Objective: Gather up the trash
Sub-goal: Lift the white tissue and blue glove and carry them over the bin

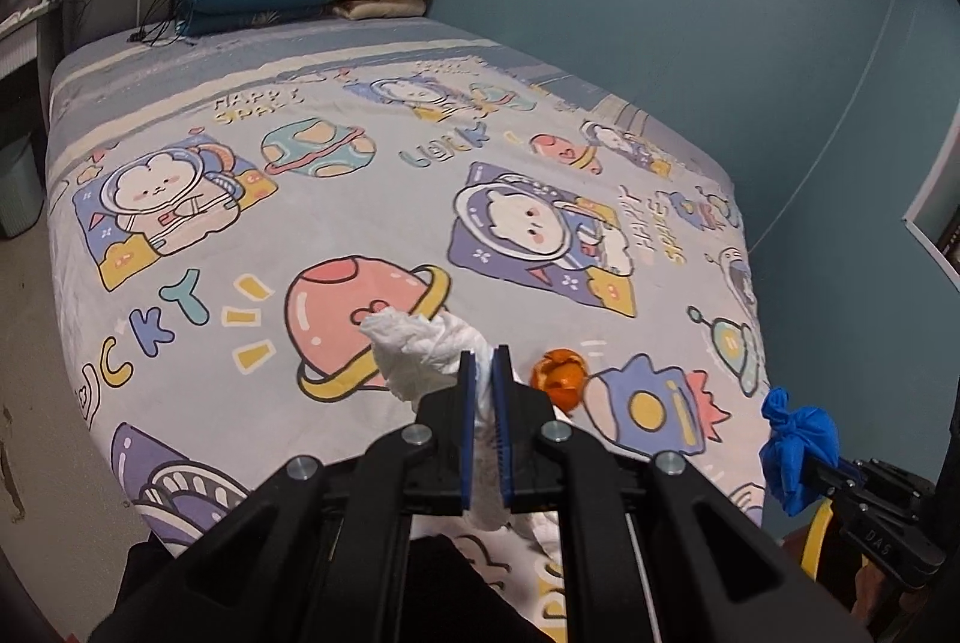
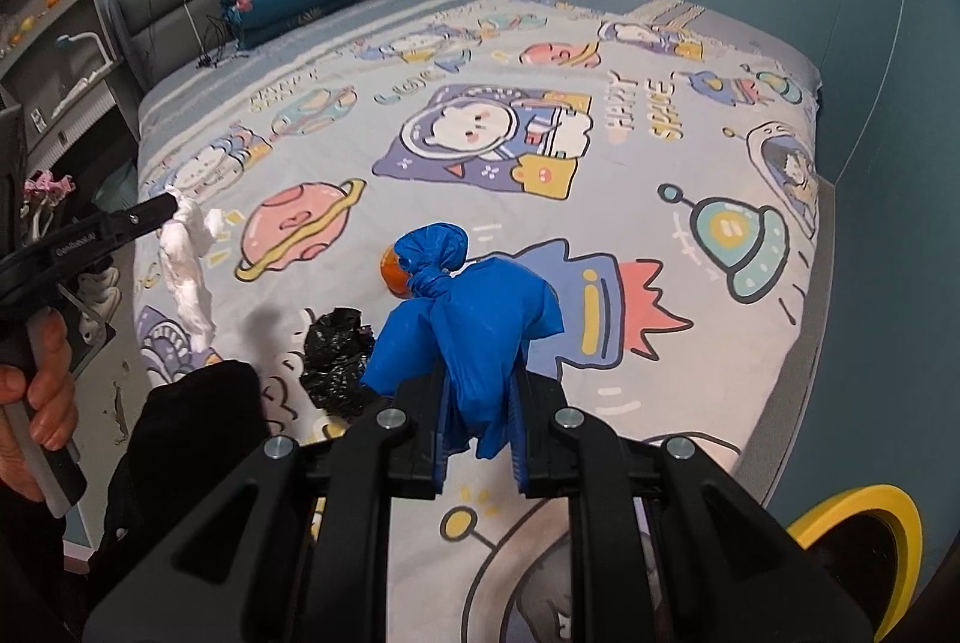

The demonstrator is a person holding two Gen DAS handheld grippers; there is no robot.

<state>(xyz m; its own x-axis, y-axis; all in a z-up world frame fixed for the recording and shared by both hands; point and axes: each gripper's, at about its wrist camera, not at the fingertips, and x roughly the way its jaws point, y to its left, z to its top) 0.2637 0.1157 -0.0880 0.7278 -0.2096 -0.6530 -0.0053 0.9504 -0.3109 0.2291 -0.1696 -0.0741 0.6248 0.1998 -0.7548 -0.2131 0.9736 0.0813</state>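
Two items held clear of the bed (image 1: 180, 235): left gripper (image 1: 486, 361) jaws clenched on white tissue (image 1: 420, 349), right gripper (image 2: 477, 373) on knotted blue bag (image 2: 474, 307) — both light, soft, crushable; orange peel (image 1: 558, 379) and black bag (image 2: 336, 361) lie near the bed's foot edge — pinch the bunched folds

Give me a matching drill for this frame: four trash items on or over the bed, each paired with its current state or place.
Items:
1. white tissue
2. blue bag
3. orange peel
4. black bag

States:
A. lying crumpled on the bedspread, untouched
B. clamped in the right gripper
C. clamped in the left gripper
D. lying on the bedspread, partly hidden behind the blue bag in the right wrist view

Pairs: 1-C, 2-B, 3-D, 4-A
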